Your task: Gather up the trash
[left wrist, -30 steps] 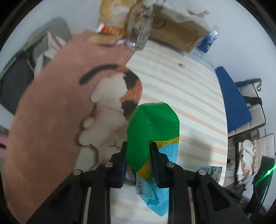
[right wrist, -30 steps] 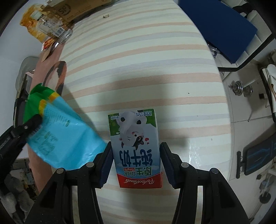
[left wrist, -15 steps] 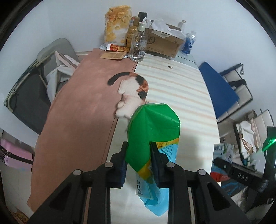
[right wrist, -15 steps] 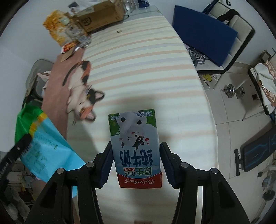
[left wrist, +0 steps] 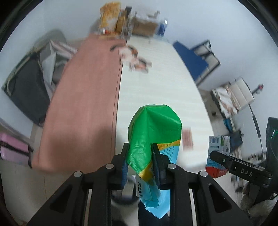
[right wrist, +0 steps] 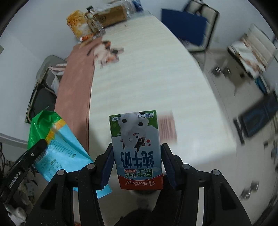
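My left gripper (left wrist: 139,161) is shut on a green and blue plastic wrapper (left wrist: 152,128), held high above the near end of the striped table (left wrist: 156,78). My right gripper (right wrist: 136,165) is shut on a small milk carton (right wrist: 136,149) with a cartoon cow, held upside down above the table. The wrapper also shows at the left of the right wrist view (right wrist: 57,147), and the carton at the right of the left wrist view (left wrist: 218,153). A small reddish wrapper (right wrist: 167,128) lies on the table near its front edge.
A cardboard box (right wrist: 111,13), a yellow snack bag (right wrist: 78,26) and bottles stand at the table's far end. A brown mat (left wrist: 83,97) with a cat picture (left wrist: 133,59) covers the left side. Chairs and clutter stand on the floor around.
Both grippers have pulled back and up from the table with their items still held. Much more of the table and room shows, and the view is motion-blurred.
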